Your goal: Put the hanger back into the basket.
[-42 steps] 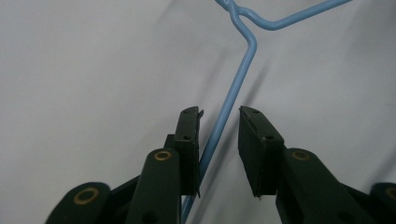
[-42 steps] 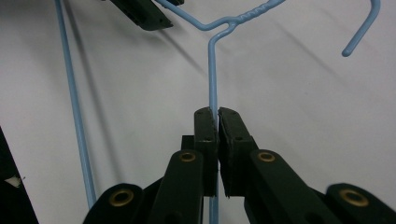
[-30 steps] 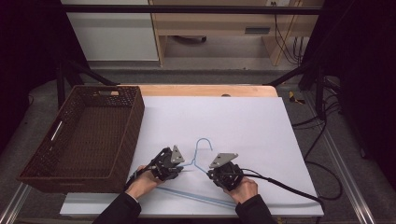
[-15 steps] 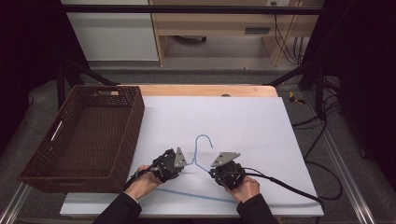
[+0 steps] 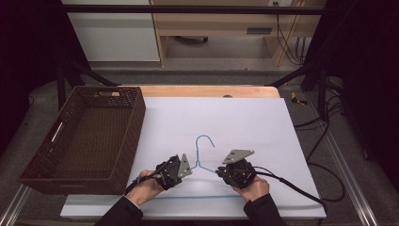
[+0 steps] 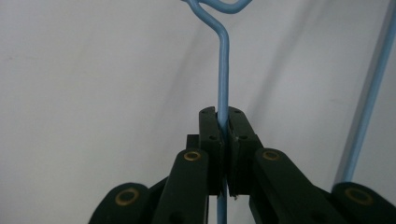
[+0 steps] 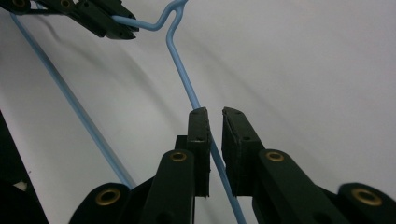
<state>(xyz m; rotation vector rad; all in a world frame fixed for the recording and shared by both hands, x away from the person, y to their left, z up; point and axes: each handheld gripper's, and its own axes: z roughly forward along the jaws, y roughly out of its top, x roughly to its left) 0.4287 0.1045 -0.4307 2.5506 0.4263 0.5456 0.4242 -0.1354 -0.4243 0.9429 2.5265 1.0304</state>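
A light blue wire hanger [image 5: 197, 150] lies flat on the white table top [image 5: 244, 117], with its hook pointing away from me. My left gripper [image 5: 191, 166] is shut on the hanger's left shoulder just below the neck. In the left gripper view the wire [image 6: 224, 70] is pinched between the two pads of that gripper [image 6: 224, 122]. My right gripper [image 5: 218, 170] sits at the right shoulder. Its jaws [image 7: 215, 116] stand a narrow gap apart, with the wire [image 7: 182, 70] running between them along the left pad. Farther off in that view is the left gripper [image 7: 128, 25], clamped on the wire.
A dark brown wicker basket [image 5: 134, 127] stands on the table's left side, close to my left hand. A black cable [image 5: 291, 188] trails right from the right gripper. A bare wooden strip [image 5: 207, 91] runs along the table's far edge.
The left hand has drifted slightly towards me and the right hand slightly to the right. The hanger has barely moved.
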